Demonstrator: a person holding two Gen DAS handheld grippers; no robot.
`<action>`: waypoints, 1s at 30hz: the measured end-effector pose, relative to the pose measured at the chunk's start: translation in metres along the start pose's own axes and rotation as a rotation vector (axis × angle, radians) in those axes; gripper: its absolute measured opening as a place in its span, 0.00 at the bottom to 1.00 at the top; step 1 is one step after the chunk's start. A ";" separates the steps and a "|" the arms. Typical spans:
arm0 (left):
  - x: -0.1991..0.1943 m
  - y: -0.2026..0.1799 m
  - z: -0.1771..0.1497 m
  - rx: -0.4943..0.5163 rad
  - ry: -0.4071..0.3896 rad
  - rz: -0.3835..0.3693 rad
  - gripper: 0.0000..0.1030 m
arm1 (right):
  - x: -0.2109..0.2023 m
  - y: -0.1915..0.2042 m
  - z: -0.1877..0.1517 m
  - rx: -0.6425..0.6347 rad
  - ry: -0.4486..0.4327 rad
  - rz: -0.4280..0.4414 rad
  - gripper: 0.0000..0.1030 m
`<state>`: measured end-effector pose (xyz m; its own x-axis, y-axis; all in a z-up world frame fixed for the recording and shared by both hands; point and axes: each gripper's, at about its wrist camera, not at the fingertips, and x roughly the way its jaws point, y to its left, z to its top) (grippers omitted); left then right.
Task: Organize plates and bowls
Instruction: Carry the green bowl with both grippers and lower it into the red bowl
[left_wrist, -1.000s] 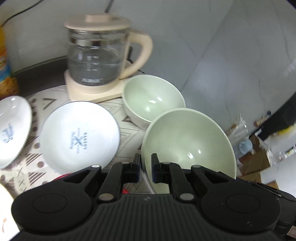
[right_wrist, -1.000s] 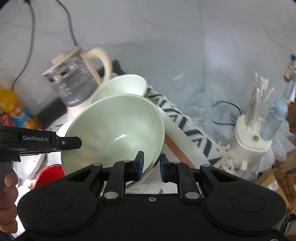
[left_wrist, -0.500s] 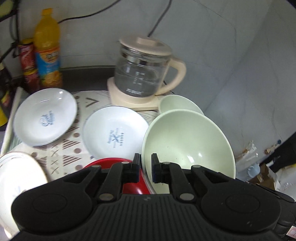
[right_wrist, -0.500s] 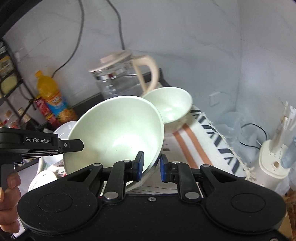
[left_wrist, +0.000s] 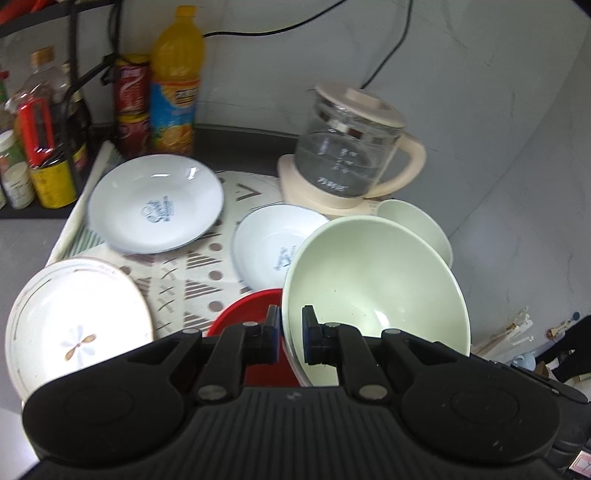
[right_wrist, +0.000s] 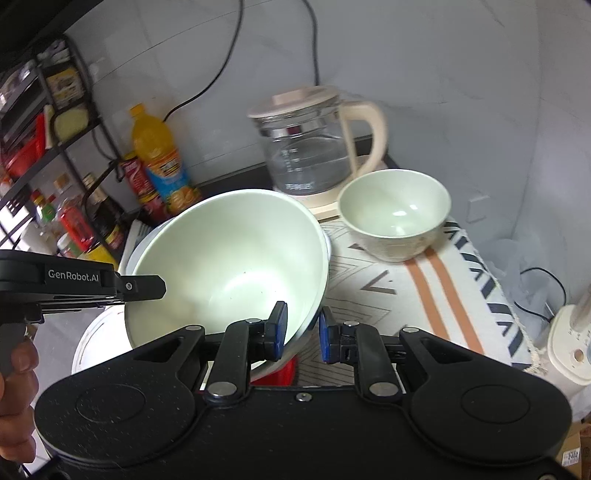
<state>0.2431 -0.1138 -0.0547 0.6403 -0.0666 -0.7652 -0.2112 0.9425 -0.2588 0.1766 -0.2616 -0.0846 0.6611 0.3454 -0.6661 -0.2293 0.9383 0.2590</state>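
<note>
Both tongs, left (left_wrist: 289, 333) and right (right_wrist: 300, 328), clamp opposite rims of the large pale-green bowl (left_wrist: 373, 280), sharing its weight above the red plate (left_wrist: 251, 314).

Both your grippers pinched on a rim

Your left gripper (left_wrist: 288, 334) and right gripper (right_wrist: 302, 330) each clamp the big bowl's (left_wrist: 373, 273) edge, jaws nearly closed, one finger inside, one outside.

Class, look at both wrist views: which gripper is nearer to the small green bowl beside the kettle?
Right. The right gripper grips the large green bowl's rim on the side facing the small green bowl. The left gripper grips the opposite rim, with the large bowl between.
</note>
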 end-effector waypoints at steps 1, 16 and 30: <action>0.000 0.004 -0.002 -0.008 0.002 0.006 0.09 | 0.001 0.003 -0.001 -0.010 0.003 0.005 0.18; 0.004 0.041 -0.033 -0.099 0.048 0.071 0.09 | 0.023 0.030 -0.020 -0.110 0.086 0.055 0.18; 0.022 0.048 -0.049 -0.149 0.093 0.080 0.10 | 0.038 0.032 -0.026 -0.152 0.144 0.043 0.18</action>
<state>0.2107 -0.0858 -0.1129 0.5478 -0.0302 -0.8361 -0.3701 0.8875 -0.2745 0.1761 -0.2180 -0.1201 0.5416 0.3745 -0.7526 -0.3673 0.9107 0.1888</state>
